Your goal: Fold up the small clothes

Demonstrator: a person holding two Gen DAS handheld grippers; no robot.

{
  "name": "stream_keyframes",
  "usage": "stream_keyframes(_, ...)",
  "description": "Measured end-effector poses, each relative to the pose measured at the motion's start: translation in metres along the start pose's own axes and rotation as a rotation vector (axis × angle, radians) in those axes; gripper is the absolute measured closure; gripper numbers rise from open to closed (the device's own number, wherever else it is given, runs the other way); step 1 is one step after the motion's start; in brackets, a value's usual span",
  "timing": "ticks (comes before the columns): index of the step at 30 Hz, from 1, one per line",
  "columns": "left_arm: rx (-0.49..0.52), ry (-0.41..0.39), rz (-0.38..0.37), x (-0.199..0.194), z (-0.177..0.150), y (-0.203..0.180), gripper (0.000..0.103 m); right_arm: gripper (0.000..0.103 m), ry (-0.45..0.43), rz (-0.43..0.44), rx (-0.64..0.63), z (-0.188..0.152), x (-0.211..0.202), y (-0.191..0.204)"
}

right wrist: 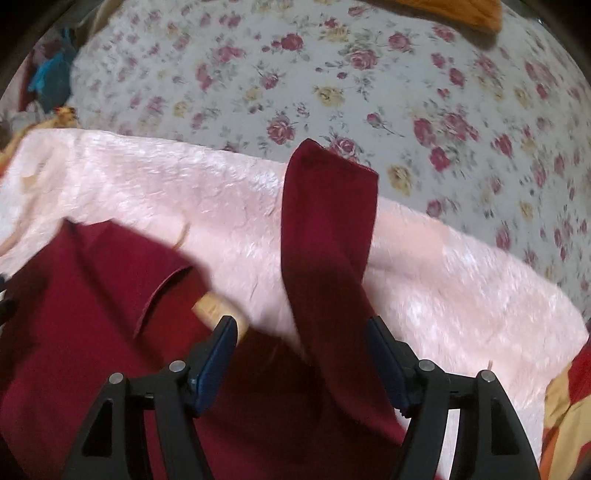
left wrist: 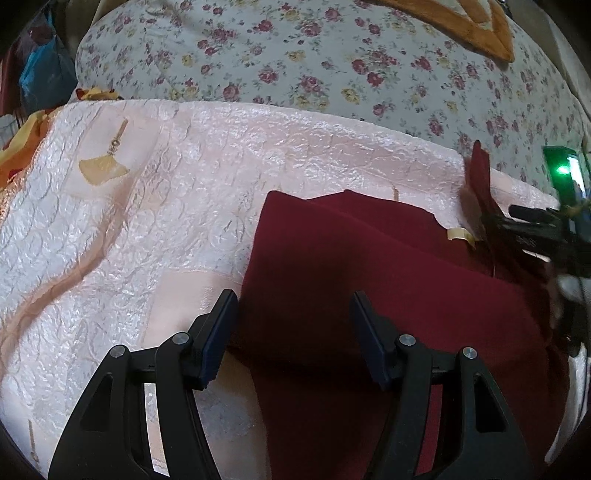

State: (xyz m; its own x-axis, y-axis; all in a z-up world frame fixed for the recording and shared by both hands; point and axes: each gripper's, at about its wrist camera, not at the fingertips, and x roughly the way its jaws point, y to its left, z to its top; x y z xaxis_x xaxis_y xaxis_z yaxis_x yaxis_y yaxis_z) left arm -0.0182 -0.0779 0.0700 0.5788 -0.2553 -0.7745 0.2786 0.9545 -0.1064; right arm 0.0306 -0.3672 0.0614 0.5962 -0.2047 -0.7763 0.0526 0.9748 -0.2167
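**Ana:** Black fingers of the left gripper [left wrist: 293, 314] sit closest, jaws spread wide with nothing between them, hovering over the left edge of the maroon garment [left wrist: 388, 295].

**Ben:** And where does that garment lie?

**Ana:** Spread on a pale pink textured blanket [left wrist: 166, 203], which covers part of a bed with a floral quilt [left wrist: 295, 66]. A cream label [left wrist: 460, 234] shows near the neckline.

**Ben:** What about the other side?

**Ana:** In the right wrist view, the right gripper [right wrist: 301, 332] also has its jaws parted, not pinching. One sleeve [right wrist: 328, 221] of the garment rises up across the pink blanket, passing just beside the inner face of the right-hand finger. Whether it touches that pad I cannot tell; the view is blurred.

**Ben:** Anything else around?

**Ana:** An orange-bordered cloth [left wrist: 480, 33] lies at the far end of the quilt, and red-and-yellow fabric [right wrist: 569, 398] peeks out at the right edge.
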Motion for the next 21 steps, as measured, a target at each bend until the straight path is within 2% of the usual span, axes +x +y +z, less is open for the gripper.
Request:
stream_keyframes(2, -0.013, 0.004, -0.008, 0.002, 0.001, 0.003, 0.040, 0.034, -0.008, -0.036, 0.030, 0.009, 0.010, -0.003)
stream_keyframes(3, -0.021, 0.008, -0.010, 0.003, 0.001, 0.005, 0.040, 0.041, -0.014, -0.035, 0.038, 0.012, 0.013, -0.005)
stream_keyframes(4, -0.034, 0.015, -0.015, 0.004, 0.001, 0.007, 0.040, 0.052, -0.019, -0.022, 0.045, 0.014, 0.015, -0.007)
stream_keyframes(5, -0.044, 0.020, -0.021, 0.005, 0.002, 0.009, 0.040, 0.074, -0.020, 0.020, 0.063, 0.016, 0.016, -0.013)
stream_keyframes(6, -0.056, 0.023, -0.028, 0.005, 0.002, 0.011, 0.040, 0.082, -0.021, 0.050, 0.080, 0.016, 0.015, -0.017)
stream_keyframes(7, -0.064, 0.025, -0.033, 0.005, 0.002, 0.012, 0.040, 0.084, -0.026, 0.069, 0.091, 0.016, 0.013, -0.022)
stream_keyframes(8, -0.070, 0.024, -0.038, 0.004, 0.002, 0.013, 0.040, 0.093, -0.038, 0.099, 0.102, 0.015, 0.008, -0.027)
stream_keyframes(10, -0.069, 0.018, -0.037, 0.002, 0.002, 0.012, 0.040, 0.097, -0.065, 0.163, 0.133, 0.014, -0.006, -0.040)
stream_keyframes(12, -0.066, 0.010, -0.032, 0.000, 0.002, 0.012, 0.040, 0.099, -0.115, 0.292, 0.196, 0.011, -0.032, -0.061)
stream_keyframes(15, -0.070, -0.001, -0.026, -0.003, 0.002, 0.012, 0.040, 0.100, -0.236, 0.436, 0.240, 0.002, -0.092, -0.093)
stream_keyframes(18, -0.100, 0.000, -0.029, -0.004, 0.003, 0.014, 0.040, 0.100, -0.336, 0.450, 0.244, -0.008, -0.149, -0.120)
stream_keyframes(20, -0.114, -0.006, -0.040, -0.007, 0.001, 0.013, 0.040, 0.100, -0.324, 0.389, 0.211, -0.011, -0.166, -0.121)
stream_keyframes(21, -0.113, -0.006, -0.039, -0.008, 0.001, 0.012, 0.040, 0.099, -0.306, 0.323, 0.177, -0.014, -0.168, -0.117)
